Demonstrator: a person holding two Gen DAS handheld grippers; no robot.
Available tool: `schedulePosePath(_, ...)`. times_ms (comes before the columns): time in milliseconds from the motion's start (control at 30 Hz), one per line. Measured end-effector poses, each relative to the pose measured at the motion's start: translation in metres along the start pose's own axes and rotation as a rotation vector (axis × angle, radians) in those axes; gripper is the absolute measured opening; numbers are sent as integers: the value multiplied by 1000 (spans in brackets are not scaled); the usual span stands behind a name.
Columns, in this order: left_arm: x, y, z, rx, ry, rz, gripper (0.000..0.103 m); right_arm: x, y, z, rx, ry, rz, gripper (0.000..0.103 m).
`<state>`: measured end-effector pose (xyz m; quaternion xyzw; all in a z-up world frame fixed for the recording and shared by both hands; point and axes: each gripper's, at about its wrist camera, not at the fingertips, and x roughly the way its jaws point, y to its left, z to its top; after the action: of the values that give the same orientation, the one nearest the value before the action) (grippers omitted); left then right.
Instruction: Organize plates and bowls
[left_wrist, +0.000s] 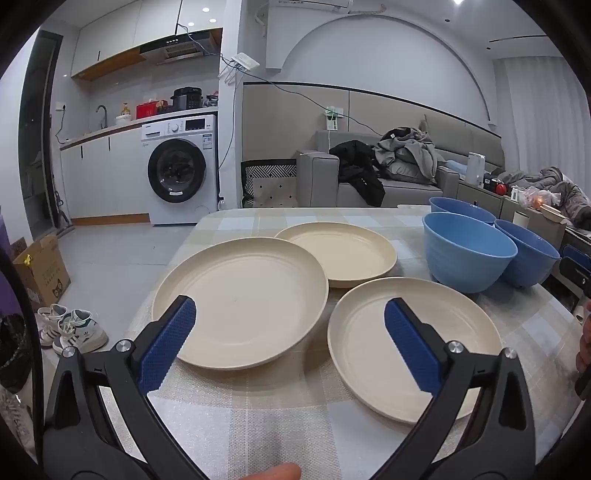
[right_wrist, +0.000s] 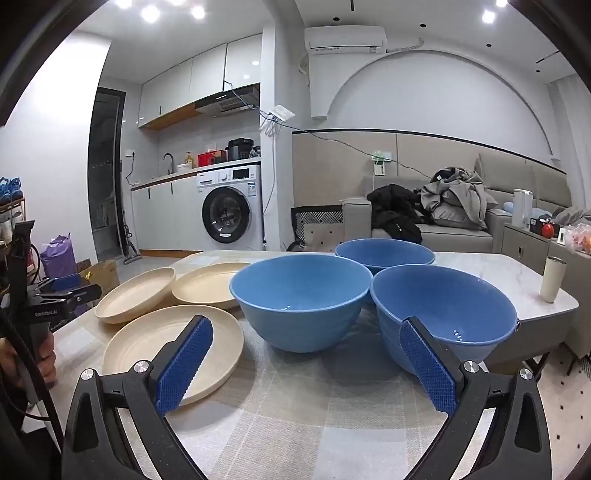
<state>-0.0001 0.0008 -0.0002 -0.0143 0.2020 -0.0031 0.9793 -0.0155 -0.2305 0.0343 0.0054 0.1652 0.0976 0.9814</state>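
Three round cream plastic plates (left_wrist: 240, 299) fill the frame's centre, three deep blue bowls (left_wrist: 467, 254) at right. Left gripper (left_wrist: 290, 314) and right gripper (right_wrist: 306, 332) both gape wide, empty.

A table covered by a pale checked woven cloth (left_wrist: 280, 417) carries three round cream plastic plates (left_wrist: 240, 299) (left_wrist: 341, 253) (left_wrist: 410, 343) on the left and three deep blue plastic bowls (right_wrist: 299, 299) (right_wrist: 384, 253) (right_wrist: 443, 314) clustered on the right. A cream cylindrical tumbler (right_wrist: 553, 279) stands on the bare marble end.

Cream plates (left_wrist: 240, 299), blue bowls (right_wrist: 301, 295), checked tablecloth (left_wrist: 258, 417)
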Motion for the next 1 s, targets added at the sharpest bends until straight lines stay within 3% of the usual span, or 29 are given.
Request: schedulePosePath(1000, 2, 2, -2, -13, -10, -4, 102, 6, 2, -4, -8, 19, 20, 103)
